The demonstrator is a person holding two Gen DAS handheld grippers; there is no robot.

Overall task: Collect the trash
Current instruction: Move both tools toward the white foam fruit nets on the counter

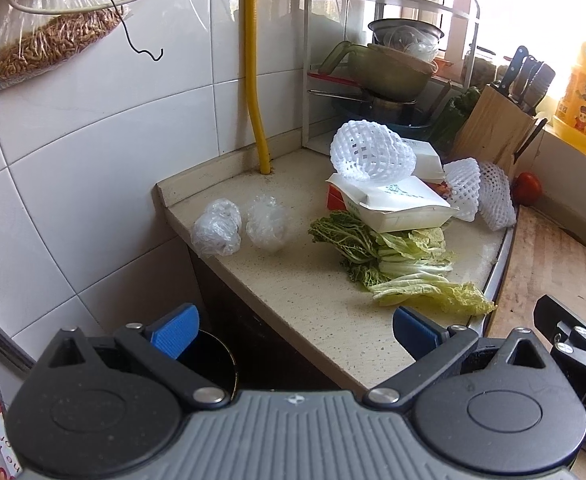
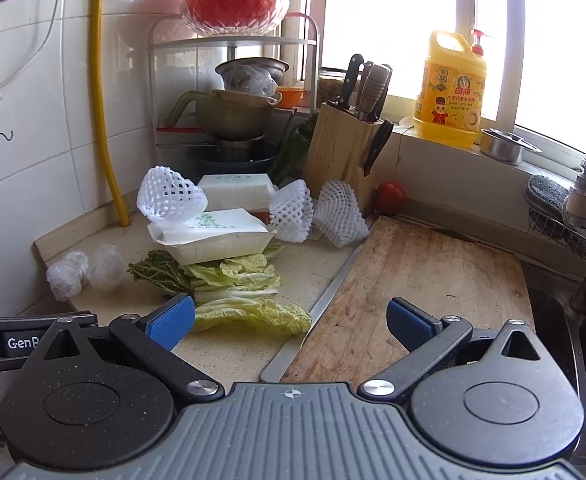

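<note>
Both hand-held grippers, left (image 1: pixel 293 330) and right (image 2: pixel 291 326), are hovering spread and empty before cabbage leaves (image 2: pixel 249 314) on the counter (image 2: pixel 229 356); beyond, stacked takeaway boxes (image 2: pixel 217 240) and a foam net (image 2: pixel 171 194) are risking toppling if the leaves get pulled.

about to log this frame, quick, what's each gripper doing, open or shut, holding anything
Left gripper: open, holding nothing, above the speckled beige countertop's edge.
Right gripper: open, holding nothing, above the worn wooden cutting board.
</note>
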